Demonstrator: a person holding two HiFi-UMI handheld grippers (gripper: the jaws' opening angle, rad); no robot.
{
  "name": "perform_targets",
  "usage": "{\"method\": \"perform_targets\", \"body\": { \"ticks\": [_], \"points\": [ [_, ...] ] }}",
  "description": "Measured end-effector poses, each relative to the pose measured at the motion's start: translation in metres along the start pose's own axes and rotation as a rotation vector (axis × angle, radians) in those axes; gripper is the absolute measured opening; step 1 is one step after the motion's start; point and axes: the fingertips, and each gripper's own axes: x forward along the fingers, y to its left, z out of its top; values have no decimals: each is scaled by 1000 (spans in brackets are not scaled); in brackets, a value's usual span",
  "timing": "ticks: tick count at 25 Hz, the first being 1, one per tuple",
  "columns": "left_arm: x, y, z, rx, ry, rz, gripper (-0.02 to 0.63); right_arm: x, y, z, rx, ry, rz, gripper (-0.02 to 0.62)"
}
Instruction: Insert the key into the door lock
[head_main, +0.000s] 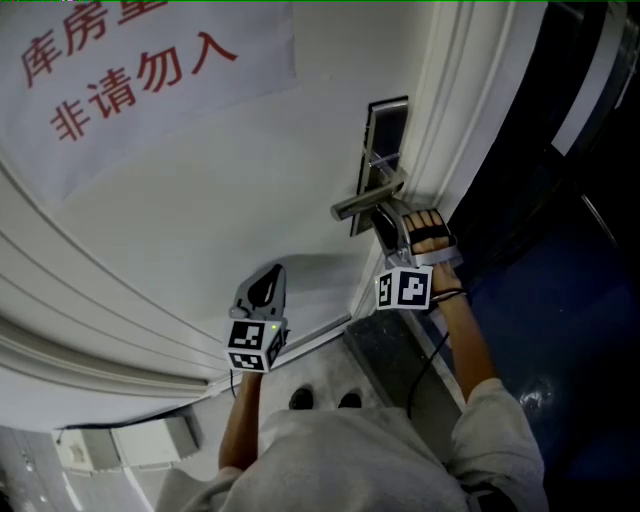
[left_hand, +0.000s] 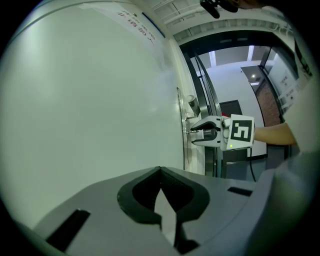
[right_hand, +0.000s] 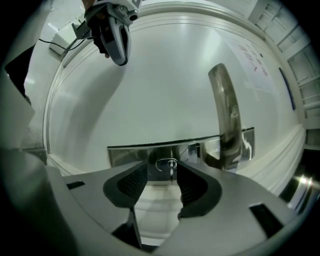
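A metal lock plate (right_hand: 131, 154) with a lever handle (right_hand: 226, 112) sits on a white door (head_main: 200, 200). A small key (right_hand: 172, 169) sticks out of the oval keyhole in the right gripper view. My right gripper (right_hand: 163, 172) points at it, open, with its ribbed pads on either side of the key and apart from it. In the head view the right gripper (head_main: 392, 232) is just below the handle (head_main: 365, 201) on the plate (head_main: 386, 135). My left gripper (head_main: 268, 280) hangs near the bare door panel, shut and empty. Its tips (left_hand: 160, 169) meet.
A paper sign with red characters (head_main: 130, 70) is stuck on the door. The moulded door frame (head_main: 450, 120) runs beside the lock, with a dark doorway (head_main: 570, 250) past it. The person's shoes (head_main: 320, 400) stand near the threshold.
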Motion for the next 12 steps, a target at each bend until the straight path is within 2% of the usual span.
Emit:
{"method": "perform_targets", "body": {
  "ticks": [7,12],
  "points": [
    [7,-12,4,18,-5,-38,17,-23,-8,-5,56,-2,-50,181],
    [11,-19,5,23,-5,-62,17,-41,-4,-16,79,27,-55,181]
  ]
}}
